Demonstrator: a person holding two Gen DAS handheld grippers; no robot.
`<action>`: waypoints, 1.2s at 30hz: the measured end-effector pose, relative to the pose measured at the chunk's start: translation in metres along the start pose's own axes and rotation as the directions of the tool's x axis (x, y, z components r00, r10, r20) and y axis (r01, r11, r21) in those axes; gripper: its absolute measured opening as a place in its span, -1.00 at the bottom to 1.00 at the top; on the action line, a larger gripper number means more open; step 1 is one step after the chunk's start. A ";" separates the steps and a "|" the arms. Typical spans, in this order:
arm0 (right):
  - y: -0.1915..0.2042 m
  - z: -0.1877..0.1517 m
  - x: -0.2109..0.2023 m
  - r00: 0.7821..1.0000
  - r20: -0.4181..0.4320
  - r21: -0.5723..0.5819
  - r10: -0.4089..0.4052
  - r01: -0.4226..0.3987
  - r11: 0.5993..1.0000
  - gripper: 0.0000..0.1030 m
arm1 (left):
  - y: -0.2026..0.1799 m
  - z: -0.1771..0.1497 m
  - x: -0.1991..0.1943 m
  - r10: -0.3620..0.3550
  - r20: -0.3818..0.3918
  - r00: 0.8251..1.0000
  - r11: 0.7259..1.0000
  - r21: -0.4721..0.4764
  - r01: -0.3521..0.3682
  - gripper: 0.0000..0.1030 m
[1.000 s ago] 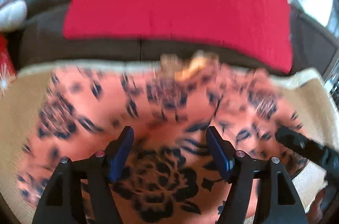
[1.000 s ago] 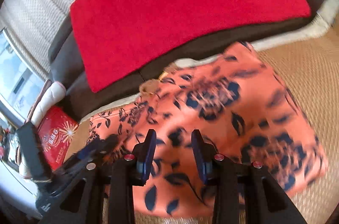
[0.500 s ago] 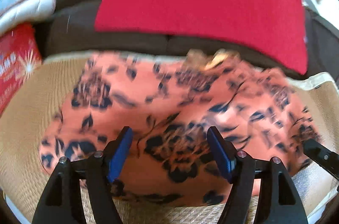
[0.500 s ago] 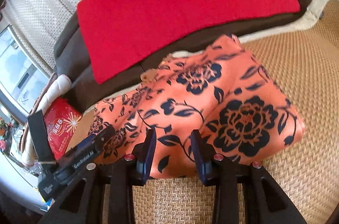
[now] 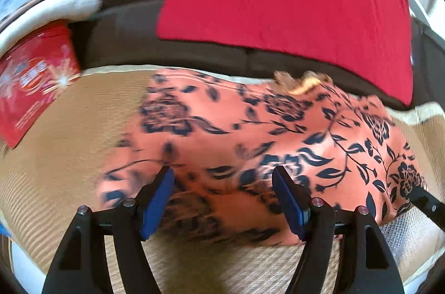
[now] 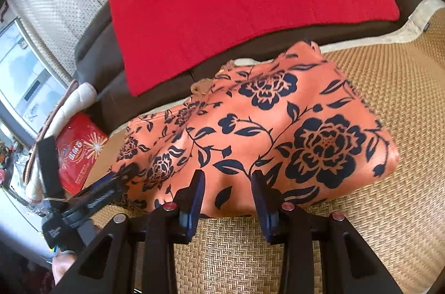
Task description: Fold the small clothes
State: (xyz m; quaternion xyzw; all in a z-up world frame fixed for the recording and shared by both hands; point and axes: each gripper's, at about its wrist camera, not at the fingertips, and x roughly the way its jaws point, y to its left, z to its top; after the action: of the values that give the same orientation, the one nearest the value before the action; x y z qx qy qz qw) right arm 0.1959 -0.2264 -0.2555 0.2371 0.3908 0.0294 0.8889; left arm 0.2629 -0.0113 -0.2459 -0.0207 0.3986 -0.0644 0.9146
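Left wrist view: my left gripper hangs low in the frame, its blue pads spread wide and gripping nothing, above the near edge of the orange floral garment. The garment lies folded across the centre on the woven mat. A red cloth fills the top; a red box sits at left.

Right wrist view: my right gripper is partly spread, pads empty, at the garment's near edge, centre frame. My left gripper enters at lower left.
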 end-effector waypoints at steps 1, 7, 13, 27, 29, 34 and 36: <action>-0.002 0.002 -0.004 1.000 0.002 0.005 0.003 -0.003 1.000 -0.25 | 0.009 0.000 -0.002 0.004 -0.003 1.000 1.000 -0.023 -0.004 0.49; -0.070 0.016 -0.113 0.880 0.475 0.225 0.001 -0.123 0.967 -0.24 | 0.079 -0.015 -0.011 -0.002 -0.054 0.999 0.979 -0.202 -0.009 0.49; -0.061 0.023 -0.088 0.928 0.371 0.183 0.011 -0.085 0.979 -0.23 | 0.097 -0.026 0.015 -0.087 -0.123 0.989 0.942 -0.332 0.042 0.49; 0.011 0.025 0.078 0.984 -0.031 0.155 0.175 -0.169 0.973 -0.24 | 0.076 -0.015 0.060 -0.195 -0.046 0.980 0.856 -0.496 0.147 0.12; 0.011 0.023 0.087 0.983 -0.028 0.168 0.182 -0.174 0.970 -0.24 | 0.068 -0.010 0.059 -0.144 -0.023 0.989 0.888 -0.443 0.119 -0.06; 0.005 0.021 0.110 0.984 -0.053 0.210 0.172 -0.158 0.965 -0.30 | 0.065 -0.004 0.067 -0.144 -0.002 0.990 0.904 -0.406 0.131 0.22; 0.001 0.021 0.111 0.980 -0.053 0.233 0.189 -0.172 0.957 -0.30 | 0.070 -0.004 0.080 -0.223 -0.015 0.975 0.862 -0.470 0.190 0.67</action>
State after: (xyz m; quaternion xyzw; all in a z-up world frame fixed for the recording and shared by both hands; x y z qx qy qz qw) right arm 0.2876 -0.2073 -0.3184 0.3708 0.4013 0.0746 0.8342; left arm 0.3209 0.0477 -0.3129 -0.2796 0.4290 -0.0651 0.8565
